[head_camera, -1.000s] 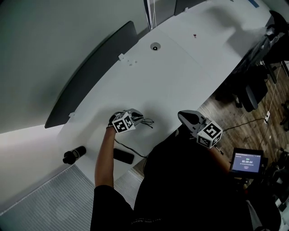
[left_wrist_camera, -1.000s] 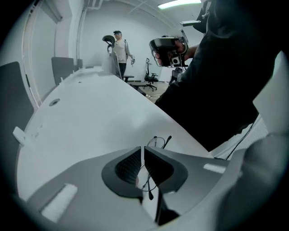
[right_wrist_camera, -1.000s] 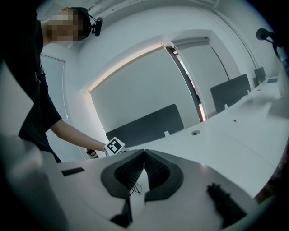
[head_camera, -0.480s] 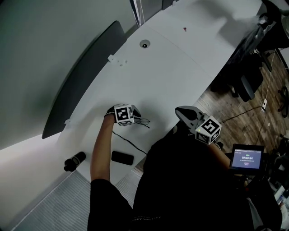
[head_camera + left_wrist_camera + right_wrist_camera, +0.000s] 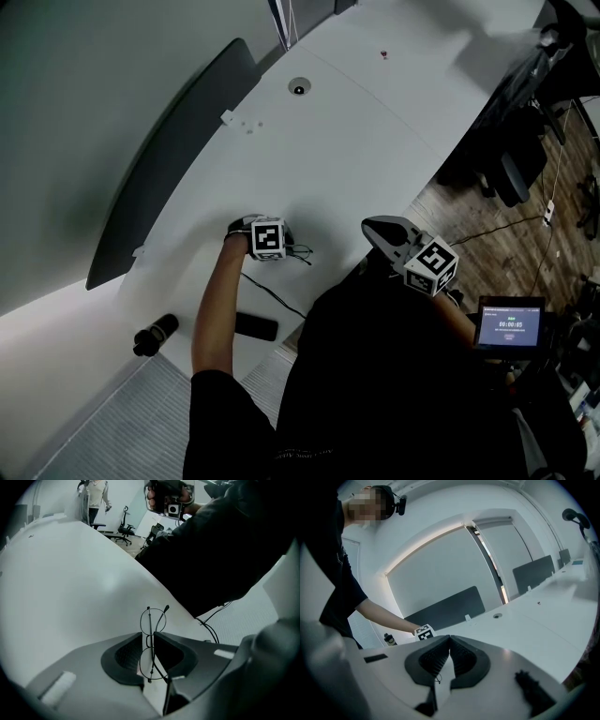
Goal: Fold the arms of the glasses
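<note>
In the left claw (image 5: pixel 150 633), pads pinched shut on the bridge of the glasses (image 5: pixel 152 620): thin round wire frames, one lens above the jaws, one between them. Held low at the table (image 5: pixel 356 141), close to its near edge and well short of either end; touching the top or just clear of it, impossible to say. Right claw (image 5: pixel 450 637) clenched on nothing, jaws together, parked at the table's near edge beside the torso.

Likely feather-light and springy, by the look of that wire, and easy to bend out of shape. Lenses prone to smears and scratches, metal probably slick under a hard pad. Best taken where already taken, at the bridge, firmly but without crushing. For the fold, judged safest to press each of the arms (image 5: pixel 161 617) near its hinge and swing it inward, not to pull at the curved tip, where the wire would flex. Fold state hard to read from here: one arm rising past the upper lens, the other trailing below the jaws.
</note>
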The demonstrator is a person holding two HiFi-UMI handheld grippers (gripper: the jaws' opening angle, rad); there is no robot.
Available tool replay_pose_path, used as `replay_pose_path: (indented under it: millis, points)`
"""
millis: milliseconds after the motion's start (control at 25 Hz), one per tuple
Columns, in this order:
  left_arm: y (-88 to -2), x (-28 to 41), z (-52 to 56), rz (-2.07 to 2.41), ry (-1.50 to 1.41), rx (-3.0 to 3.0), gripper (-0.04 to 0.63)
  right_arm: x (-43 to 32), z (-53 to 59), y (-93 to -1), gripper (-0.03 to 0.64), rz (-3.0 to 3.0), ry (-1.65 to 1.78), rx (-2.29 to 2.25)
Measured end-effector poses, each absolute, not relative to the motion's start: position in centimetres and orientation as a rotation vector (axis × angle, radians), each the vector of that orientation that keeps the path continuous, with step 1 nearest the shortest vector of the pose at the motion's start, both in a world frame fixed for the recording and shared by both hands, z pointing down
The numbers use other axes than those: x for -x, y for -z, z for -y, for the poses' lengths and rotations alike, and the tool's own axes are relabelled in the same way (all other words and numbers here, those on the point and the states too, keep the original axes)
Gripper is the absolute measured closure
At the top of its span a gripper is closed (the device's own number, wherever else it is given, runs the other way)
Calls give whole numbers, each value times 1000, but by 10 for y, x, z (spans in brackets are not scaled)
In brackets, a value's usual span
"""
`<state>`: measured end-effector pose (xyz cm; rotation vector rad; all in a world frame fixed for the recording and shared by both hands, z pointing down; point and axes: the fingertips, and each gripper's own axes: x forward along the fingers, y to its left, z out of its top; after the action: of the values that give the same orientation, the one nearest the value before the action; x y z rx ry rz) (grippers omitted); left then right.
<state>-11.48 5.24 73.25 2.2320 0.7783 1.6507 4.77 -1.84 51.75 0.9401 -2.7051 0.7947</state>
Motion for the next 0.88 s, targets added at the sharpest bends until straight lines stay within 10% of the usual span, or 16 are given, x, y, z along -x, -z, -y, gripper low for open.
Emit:
replay_pose_path:
  millis: [880]
  points:
    - [-738,131,-69,-683,-1707,-2231,577,-41,16,-516,609,2712,-768,-880]
